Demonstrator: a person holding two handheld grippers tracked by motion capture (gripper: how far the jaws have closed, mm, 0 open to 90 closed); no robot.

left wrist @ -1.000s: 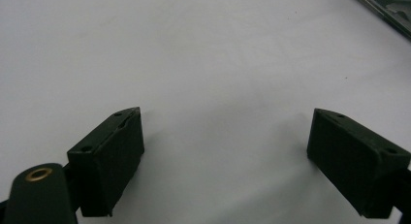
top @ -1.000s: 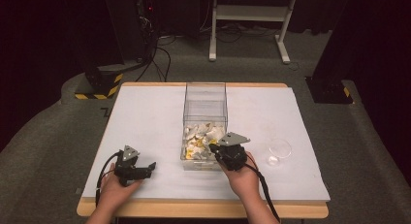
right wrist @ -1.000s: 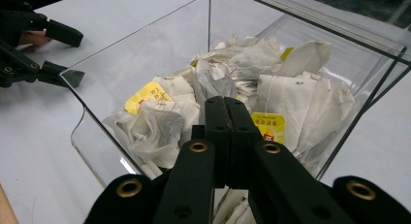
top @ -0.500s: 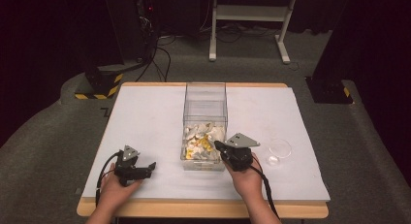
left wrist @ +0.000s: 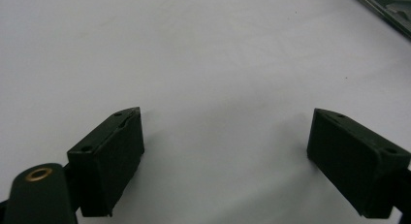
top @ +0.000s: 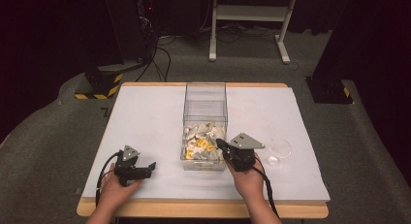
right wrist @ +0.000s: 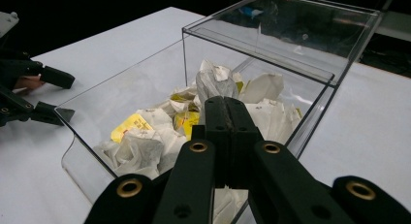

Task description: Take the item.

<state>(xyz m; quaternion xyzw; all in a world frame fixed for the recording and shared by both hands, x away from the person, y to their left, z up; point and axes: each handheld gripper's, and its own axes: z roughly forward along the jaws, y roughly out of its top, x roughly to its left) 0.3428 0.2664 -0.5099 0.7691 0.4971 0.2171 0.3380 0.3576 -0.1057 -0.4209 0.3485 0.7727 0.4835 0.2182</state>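
The clear acrylic box [top: 205, 127] of crumpled white and yellow wrappers [right wrist: 160, 129] is set mid-table toward the near edge. The right gripper [right wrist: 226, 118], jaws pressed together and empty, is held over its near rim, wrappers directly ahead. The left gripper [left wrist: 225, 151] rests spread apart near the table's near-left corner.

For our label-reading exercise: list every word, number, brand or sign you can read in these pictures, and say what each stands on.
None can be read.
Yellow tags on the tea bags in the clear box: print too blurred to read.
Dark mark on the floor by the table's far left edge: too small to read.
Yellow-and-black striped base: hazard stripes, no text.
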